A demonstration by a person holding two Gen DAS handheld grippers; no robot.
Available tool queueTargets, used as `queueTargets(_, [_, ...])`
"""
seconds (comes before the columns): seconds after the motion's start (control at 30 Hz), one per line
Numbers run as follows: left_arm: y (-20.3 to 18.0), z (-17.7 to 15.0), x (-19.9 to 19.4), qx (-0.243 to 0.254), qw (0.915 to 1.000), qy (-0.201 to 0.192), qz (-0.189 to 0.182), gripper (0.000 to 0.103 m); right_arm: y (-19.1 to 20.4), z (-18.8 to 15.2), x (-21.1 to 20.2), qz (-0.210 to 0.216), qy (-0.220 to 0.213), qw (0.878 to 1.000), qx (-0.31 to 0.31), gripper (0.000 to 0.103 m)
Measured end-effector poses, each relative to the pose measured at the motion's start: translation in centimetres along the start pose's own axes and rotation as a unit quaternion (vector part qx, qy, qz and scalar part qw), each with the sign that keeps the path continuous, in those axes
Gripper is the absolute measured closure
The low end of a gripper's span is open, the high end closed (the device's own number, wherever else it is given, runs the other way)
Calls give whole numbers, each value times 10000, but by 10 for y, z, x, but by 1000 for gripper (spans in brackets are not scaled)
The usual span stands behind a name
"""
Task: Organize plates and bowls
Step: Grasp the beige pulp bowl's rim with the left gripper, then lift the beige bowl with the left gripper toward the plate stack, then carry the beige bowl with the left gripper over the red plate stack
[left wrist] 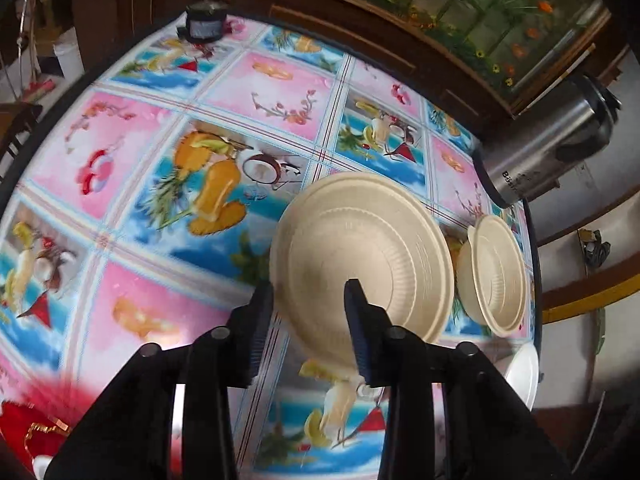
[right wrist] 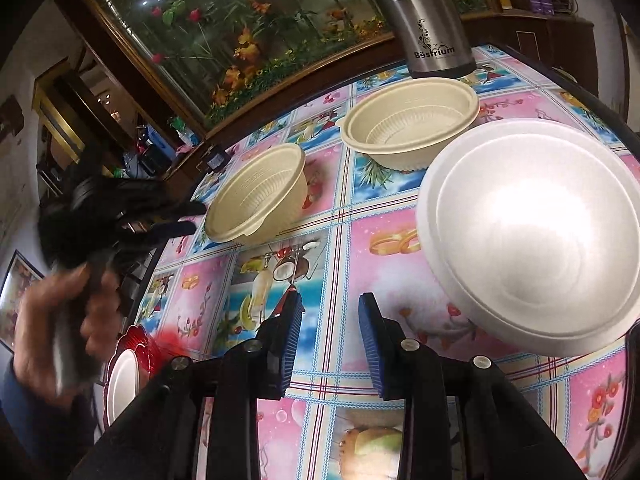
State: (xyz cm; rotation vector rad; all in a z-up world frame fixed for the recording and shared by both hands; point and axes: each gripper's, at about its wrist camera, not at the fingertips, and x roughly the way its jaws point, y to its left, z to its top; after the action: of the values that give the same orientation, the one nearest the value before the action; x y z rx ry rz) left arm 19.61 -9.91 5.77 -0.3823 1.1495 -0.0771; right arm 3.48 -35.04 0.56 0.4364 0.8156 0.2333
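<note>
Two cream bowls (right wrist: 259, 192) (right wrist: 412, 124) sit apart on the patterned table (right wrist: 360, 232) | white bowl (right wrist: 528, 232) near right | steel kettle (right wrist: 432, 20) behind far bowl | left gripper (left wrist: 308, 300) jaws apart, empty, at near bowl's rim | right gripper (right wrist: 330, 320) jaws apart, empty | red plate (right wrist: 136, 344) at table's left edge.

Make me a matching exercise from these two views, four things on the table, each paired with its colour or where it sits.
Things:
1. white bowl
2. metal flask
3. red plate
4. nearer cream bowl

Descriptions:
A. stands at the far table edge, before the fish tank
B. next to the left gripper, tipped on its side
C. largest in the right wrist view, to the right of the right gripper
D. at the near left edge, with a white dish on it

Pairs: 1-C, 2-A, 3-D, 4-B
</note>
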Motion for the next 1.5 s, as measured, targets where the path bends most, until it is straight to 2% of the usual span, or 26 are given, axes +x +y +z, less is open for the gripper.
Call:
queueTargets(0.1, [5,7,22,-65,9997,240,-68,69,-2,1,1,-18,1,10000,36,71])
queueTargets(0.13, [5,5,24,-60,9996,284,40,72,-3,2,1,0,0,10000,60,71])
queueTargets(0.17, [5,3,25,-41,9994,315,114,84,-3,2,0,16,-11,10000,67,71])
queueTargets(0.2, [4,-2,26,39,9993,360,130,88,-4,3,0,13,-21,10000,66,71])
queueTargets(0.27, [3,-10,22,178,9991,371,126,90,-6,4,-2,12,-66,9999,99,71])
queueTargets(0.37, [-1,-34,10,407,9980,463,136,90,-9,5,-4,61,-111,9998,149,69])
queueTargets(0.47, [5,-67,-12,303,9984,483,7,90,-9,5,-6,135,-129,9997,179,61])
queueTargets(0.6, [10,-112,-37,251,9979,506,-329,89,-8,4,-4,146,-98,9997,153,57])
queueTargets(0.67, [11,-130,-41,204,9958,640,-616,85,-5,1,2,240,78,9996,101,57])
queueTargets(0.8, [-6,-165,-41,679,9881,1039,-912,81,-1,-2,15,239,321,9992,24,58])
queueTargets(0.83, [-14,-176,-42,873,9835,1176,-1059,76,-2,-2,17,287,363,9989,34,60])
queueTargets(0.87, [-20,-185,-46,1044,9805,1236,-1117,71,-2,-2,17,310,354,9989,48,60])
queueTargets(0.93, [-29,-196,-54,1340,9775,1198,-1100,70,-1,1,8,220,87,9997,-27,57])
queueTargets(1.07, [-36,-196,-77,1655,9796,741,-862,70,1,4,-9,39,-322,9993,-157,55])
queueTargets(1.2, [-32,-177,-85,1629,9851,133,-528,58,-6,6,-21,46,-475,9988,-75,55])
queueTargets(1.3, [-30,-165,-71,1499,9875,115,-474,57,-14,-3,-35,51,-484,9988,94,55])
queueTargets(1.4, [-26,-160,-50,1410,9890,245,-378,57,-26,-19,-46,300,-313,9984,350,55])
queueTargets(1.5, [-21,-167,-46,1488,9872,259,-504,58,-31,-30,-50,262,-126,9987,414,55])
